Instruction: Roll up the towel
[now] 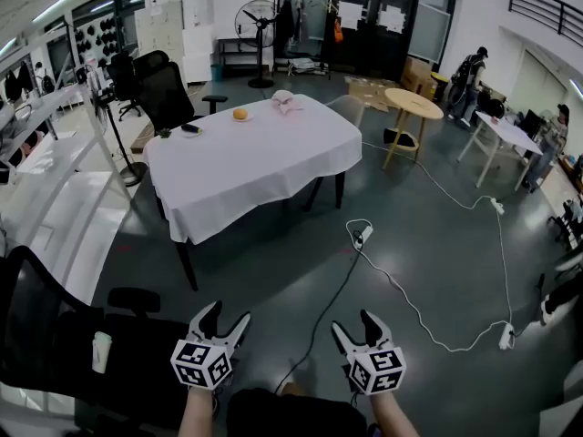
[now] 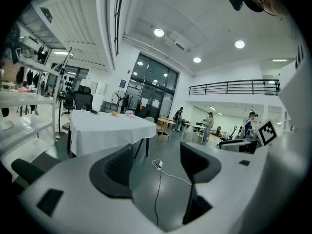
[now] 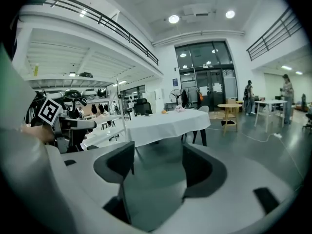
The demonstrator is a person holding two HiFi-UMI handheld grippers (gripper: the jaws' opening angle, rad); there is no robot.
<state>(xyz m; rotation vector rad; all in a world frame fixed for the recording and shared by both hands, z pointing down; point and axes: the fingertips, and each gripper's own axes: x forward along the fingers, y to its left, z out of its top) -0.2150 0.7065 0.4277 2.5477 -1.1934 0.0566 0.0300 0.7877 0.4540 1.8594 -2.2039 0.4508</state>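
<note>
While your left hand-held gripper (image 1: 228, 313) and right hand-held gripper (image 1: 353, 322) hang released and empty, well apart from the crumpled pink towel (image 1: 284, 101) at the far end of the white-clothed counter (image 1: 246, 167), you may trip on the white power strip (image 1: 362, 235) lying between.

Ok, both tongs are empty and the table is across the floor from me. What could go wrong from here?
1. A power strip and cables lie on the floor on the way to the table: a likely trip risk.
2. The pink towel sits near the far edge beside an orange object, which a reach across might knock.
3. The left tongs or right tongs could pinch the loose white cloth along with the towel.
</note>
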